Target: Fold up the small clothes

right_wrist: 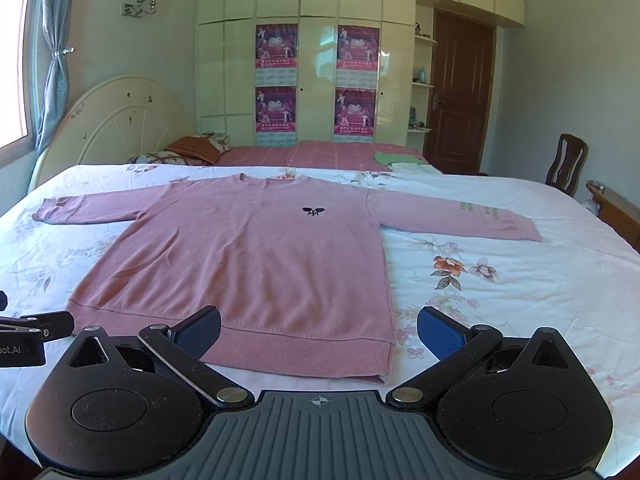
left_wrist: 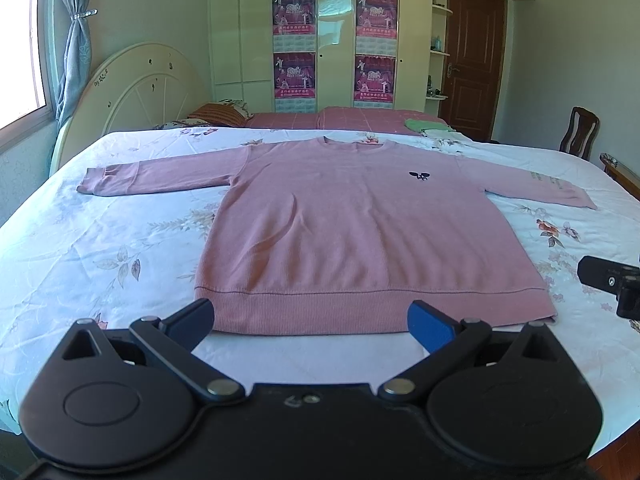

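Your left gripper point(left_wrist: 311, 320) and right gripper point(right_wrist: 319, 330) hung spread, empty, at the sweater's point(left_wrist: 360, 224) hem; soft, limp knit, so you'd pinch hem corners.

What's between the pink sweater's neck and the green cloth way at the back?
Only flowery bedsheet, then pink checked bedding, lies between the pink sweater and green cloth; the right wrist view shows it.

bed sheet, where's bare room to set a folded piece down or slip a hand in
Bare sheet lies right of the sweater, below its right sleeve. Another patch sits left of the body under the left sleeve. A thin strip runs between the hem and both open grippers. The middle is covered.
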Tool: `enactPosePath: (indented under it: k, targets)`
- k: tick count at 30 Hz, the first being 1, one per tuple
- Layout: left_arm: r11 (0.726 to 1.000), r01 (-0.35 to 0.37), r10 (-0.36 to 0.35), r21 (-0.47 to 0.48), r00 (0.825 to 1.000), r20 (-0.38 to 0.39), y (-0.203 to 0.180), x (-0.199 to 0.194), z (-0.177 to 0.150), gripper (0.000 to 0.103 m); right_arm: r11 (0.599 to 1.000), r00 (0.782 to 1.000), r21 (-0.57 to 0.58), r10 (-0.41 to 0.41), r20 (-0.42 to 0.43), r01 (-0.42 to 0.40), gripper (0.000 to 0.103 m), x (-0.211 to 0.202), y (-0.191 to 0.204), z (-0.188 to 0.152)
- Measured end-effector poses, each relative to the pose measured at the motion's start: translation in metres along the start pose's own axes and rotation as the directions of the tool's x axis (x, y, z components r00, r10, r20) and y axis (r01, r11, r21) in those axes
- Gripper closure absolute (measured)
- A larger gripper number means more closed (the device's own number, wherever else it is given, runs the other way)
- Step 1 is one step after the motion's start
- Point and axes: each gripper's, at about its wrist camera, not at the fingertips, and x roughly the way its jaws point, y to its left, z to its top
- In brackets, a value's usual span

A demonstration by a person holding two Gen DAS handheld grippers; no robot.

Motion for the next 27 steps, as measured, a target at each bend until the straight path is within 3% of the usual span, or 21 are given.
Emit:
enactPosePath:
  k: [27]
  targets:
    - [1.000, -0.012, 0.012, -0.009, 1.000, 0.001, 0.0017, -0.0024, -0.0025, 0.000, 1.000, 1.000, -0.004, 0.008, -0.003, -0.008, 0.000, 0.0006, 0.0012, 0.0006]
